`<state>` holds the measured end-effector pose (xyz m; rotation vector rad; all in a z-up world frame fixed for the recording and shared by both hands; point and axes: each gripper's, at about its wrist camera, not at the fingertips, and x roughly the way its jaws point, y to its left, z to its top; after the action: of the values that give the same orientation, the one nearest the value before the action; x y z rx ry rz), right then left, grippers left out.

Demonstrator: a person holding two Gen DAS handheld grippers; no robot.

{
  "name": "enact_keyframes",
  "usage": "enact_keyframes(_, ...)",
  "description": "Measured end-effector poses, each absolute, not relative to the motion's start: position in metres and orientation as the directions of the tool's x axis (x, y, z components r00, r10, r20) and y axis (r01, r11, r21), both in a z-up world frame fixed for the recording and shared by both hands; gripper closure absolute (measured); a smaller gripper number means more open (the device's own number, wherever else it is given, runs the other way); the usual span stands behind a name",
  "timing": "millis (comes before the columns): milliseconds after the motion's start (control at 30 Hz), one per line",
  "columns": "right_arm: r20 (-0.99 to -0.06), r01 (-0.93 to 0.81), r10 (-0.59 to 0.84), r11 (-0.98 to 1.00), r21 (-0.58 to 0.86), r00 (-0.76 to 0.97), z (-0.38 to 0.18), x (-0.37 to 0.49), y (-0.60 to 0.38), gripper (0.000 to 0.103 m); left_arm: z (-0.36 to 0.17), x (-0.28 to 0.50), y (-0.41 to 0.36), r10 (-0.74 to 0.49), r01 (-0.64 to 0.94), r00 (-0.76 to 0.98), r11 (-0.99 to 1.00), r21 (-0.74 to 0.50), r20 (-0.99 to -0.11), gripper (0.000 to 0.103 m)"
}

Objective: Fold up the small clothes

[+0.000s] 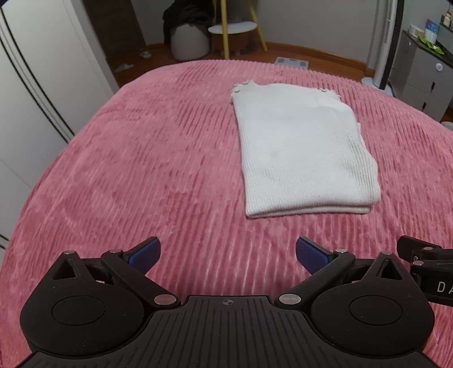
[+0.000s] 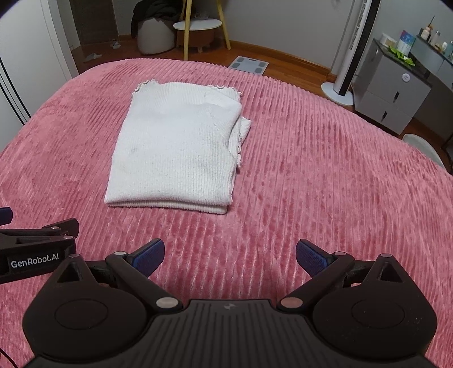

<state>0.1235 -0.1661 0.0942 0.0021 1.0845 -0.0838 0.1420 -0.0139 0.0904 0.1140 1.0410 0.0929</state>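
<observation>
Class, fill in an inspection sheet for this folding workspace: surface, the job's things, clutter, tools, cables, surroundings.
Surface: pink ribbed bedspread, flat.
Job's things: white knit garment folded into a rectangle, lying on the bedspread; one edge sticks out at its right side.
Clutter: nothing seen on the bed.
Tools: left tool and right tool both open, empty, short of the garment.
Cables: nothing seen.
Surroundings: tower fan, grey drawer cabinet, bathroom scale, stool with yellow legs.

bed (image 1: 141, 158) w/ pink ribbed blanket | on it: folded white knit top (image 1: 300, 153), flat
</observation>
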Motion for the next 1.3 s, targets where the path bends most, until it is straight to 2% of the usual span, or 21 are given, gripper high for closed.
enact_keyframes(1300,-0.875,0.079,-0.054,0.997,-0.018,0.481,0.102,0.1216,-0.1713,0.004,0.0983,0.1394,-0.0191,0.112,-0.011,0.525,0.992,0.125,-0.844,0.0)
